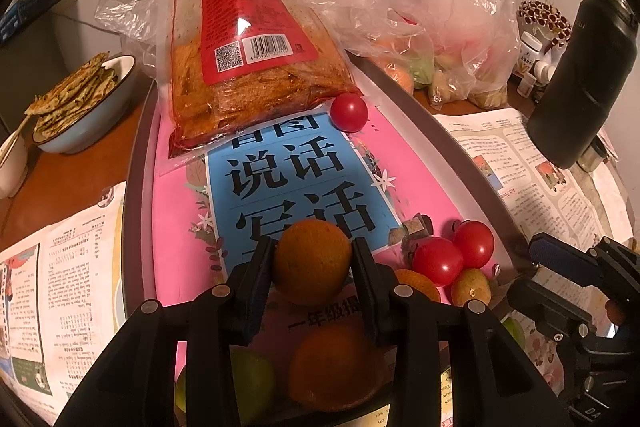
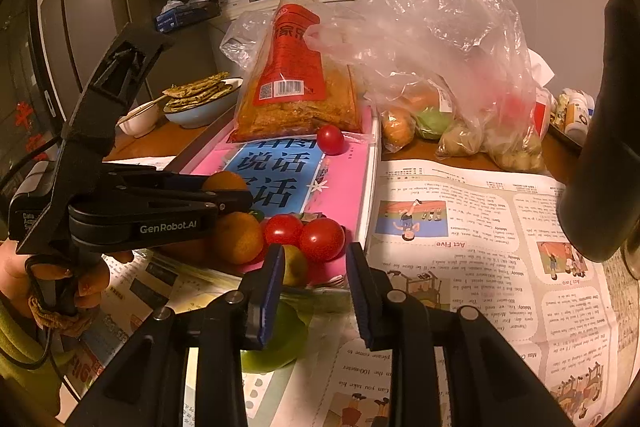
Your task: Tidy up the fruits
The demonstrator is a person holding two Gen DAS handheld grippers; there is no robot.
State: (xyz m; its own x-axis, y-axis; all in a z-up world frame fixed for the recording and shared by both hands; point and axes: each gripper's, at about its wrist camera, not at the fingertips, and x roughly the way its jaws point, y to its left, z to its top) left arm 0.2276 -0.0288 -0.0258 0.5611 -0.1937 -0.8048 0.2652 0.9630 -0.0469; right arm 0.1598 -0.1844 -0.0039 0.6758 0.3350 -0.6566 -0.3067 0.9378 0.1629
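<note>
My left gripper [image 1: 312,259] is shut on an orange [image 1: 312,261] and holds it over the pink book in the tray [image 1: 134,187]; the same orange shows in the right wrist view [image 2: 224,181]. Below it lie another orange [image 1: 332,367] and a green fruit [image 1: 252,383]. Two red tomatoes [image 1: 452,251] sit beside a small yellow-green fruit [image 1: 471,287] at the tray's near right. A lone tomato [image 1: 349,112] rests by the snack bag. My right gripper [image 2: 314,279] is open and empty, near the tomatoes [image 2: 308,237].
A red snack bag [image 1: 248,39] leans on the tray's far end. A clear plastic bag of produce [image 2: 452,87] stands behind on the right. A bowl of flatbread [image 1: 80,99] sits left. A dark flask [image 1: 584,75] stands right. Newspaper [image 2: 480,247] covers the table.
</note>
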